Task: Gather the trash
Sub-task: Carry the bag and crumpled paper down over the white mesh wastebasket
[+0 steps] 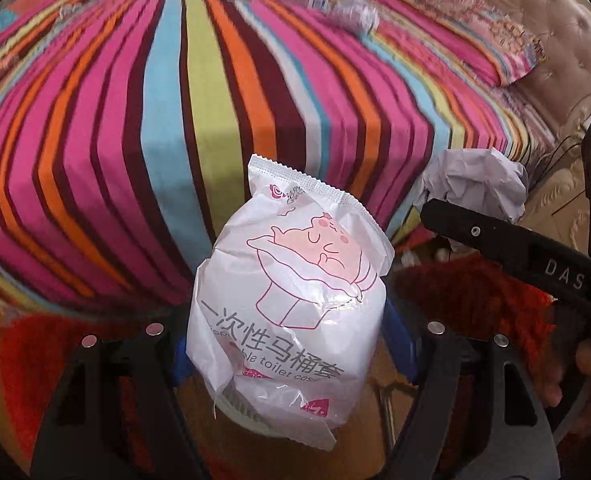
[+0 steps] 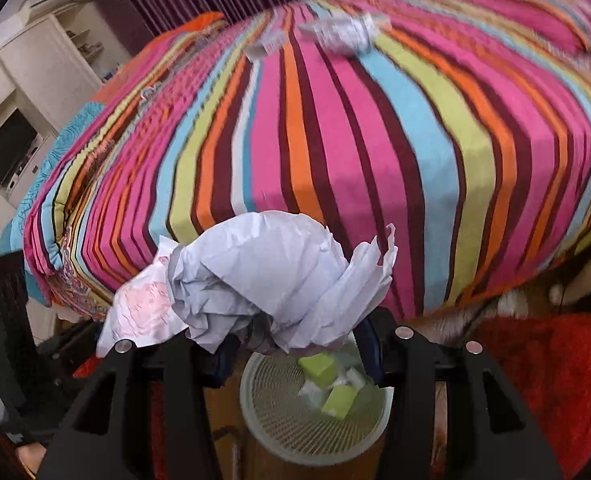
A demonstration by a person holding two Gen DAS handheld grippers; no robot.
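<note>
My left gripper [image 1: 295, 344] is shut on a white plastic toilet-cover packet [image 1: 291, 304] printed with a pink cartoon, held in the air beside the bed. The basket rim [image 1: 235, 408] shows just under the packet. My right gripper [image 2: 295, 340] is shut on a crumpled ball of white paper [image 2: 271, 276], held above a pale mesh waste basket [image 2: 291, 428] that holds green boxes and white scraps. The paper ball also shows in the left wrist view [image 1: 475, 184], as does the right gripper's finger [image 1: 515, 248]. The packet shows at the paper's left in the right wrist view [image 2: 143, 312].
A bed with a striped cover [image 1: 215, 120] fills the background. A clear plastic bottle [image 2: 343, 32] and a small box [image 2: 267, 46] lie far back on it. A red shaggy rug [image 2: 547, 380] lies on the floor at the right. A white cabinet [image 2: 27, 100] stands at the left.
</note>
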